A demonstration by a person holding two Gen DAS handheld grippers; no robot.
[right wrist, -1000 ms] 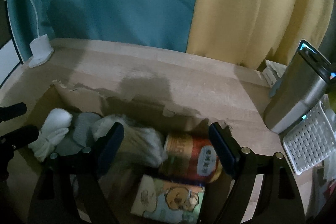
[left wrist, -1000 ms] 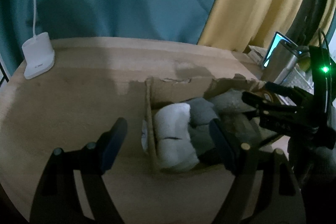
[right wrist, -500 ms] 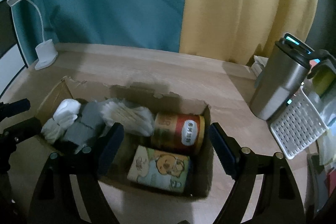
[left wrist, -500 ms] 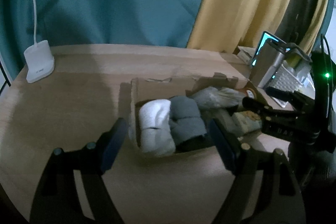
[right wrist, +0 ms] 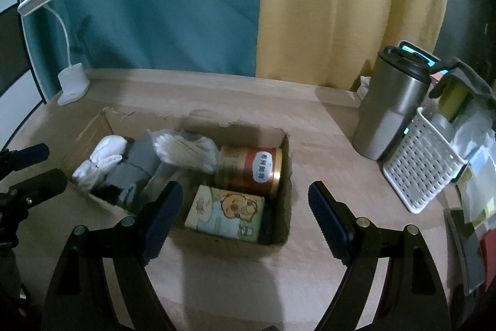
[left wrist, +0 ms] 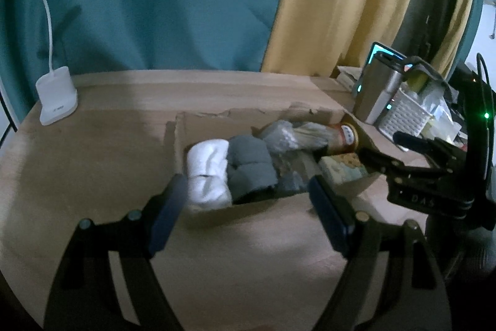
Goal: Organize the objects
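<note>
A: Grippers?
B: left gripper (left wrist: 248,203) and right gripper (right wrist: 245,216) both spread wide, empty, above the near edge of the cardboard box (right wrist: 286,163).
A: Contents?
B: White socks (right wrist: 99,163) at the left end, red can (right wrist: 251,172) and cartoon carton (right wrist: 226,213) at the right. Bare desk (right wrist: 325,145) around. Labels unreadable.

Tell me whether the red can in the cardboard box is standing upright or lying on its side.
Lying on its side. The red can rests lengthwise in the cardboard box, label facing up, behind the cartoon carton.
</note>
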